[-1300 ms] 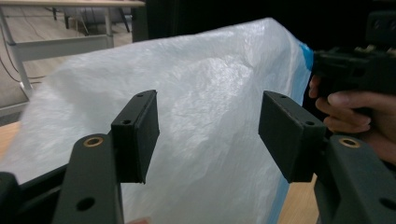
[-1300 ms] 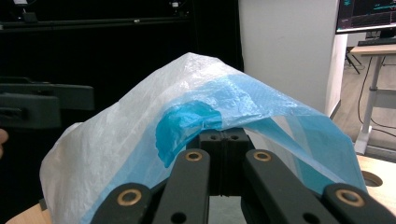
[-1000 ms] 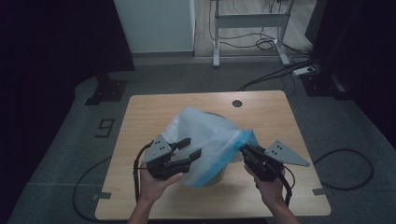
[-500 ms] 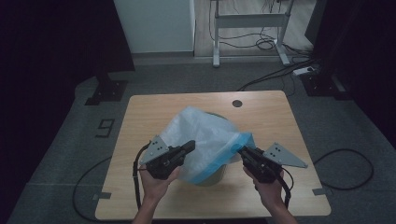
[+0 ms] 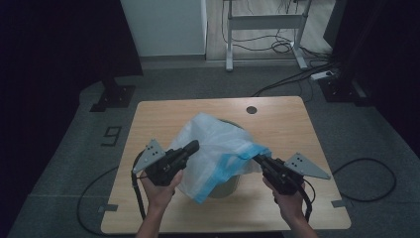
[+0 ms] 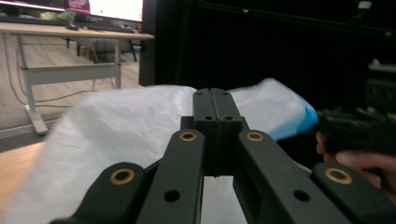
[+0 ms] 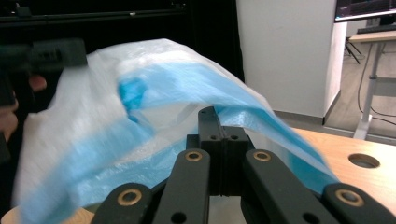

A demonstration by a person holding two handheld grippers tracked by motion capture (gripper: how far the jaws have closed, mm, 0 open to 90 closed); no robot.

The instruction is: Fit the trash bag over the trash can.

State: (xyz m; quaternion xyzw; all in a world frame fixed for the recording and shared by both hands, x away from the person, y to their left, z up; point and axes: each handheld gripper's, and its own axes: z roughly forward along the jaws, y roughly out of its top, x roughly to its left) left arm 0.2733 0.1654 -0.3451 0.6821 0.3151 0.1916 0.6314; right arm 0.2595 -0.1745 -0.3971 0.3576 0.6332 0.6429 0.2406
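A translucent white plastic bag [image 5: 218, 144] with a blue rim hangs stretched over a round grey container [image 5: 225, 187] in the middle of the wooden table [image 5: 282, 124]. My left gripper [image 5: 194, 145] is shut at the bag's left edge. In the left gripper view its jaws [image 6: 211, 93] stand pressed together against the white film [image 6: 126, 121]. My right gripper [image 5: 257, 158] is shut on the blue rim at the bag's right corner, and the blue film [image 7: 154, 84] drapes from its tip [image 7: 208, 112]. The bag hides most of the container.
A round cable hole [image 5: 251, 109] sits near the table's far edge. Beyond the table stand a metal desk frame [image 5: 262, 22] and a dark stand base [image 5: 113, 96]. Cables and a power strip [image 5: 324, 75] lie on the grey floor.
The left gripper's jaws, open a second ago, are now closed at the bag's left edge. The bag is spread wider between the two grippers, and its right corner sits lower.
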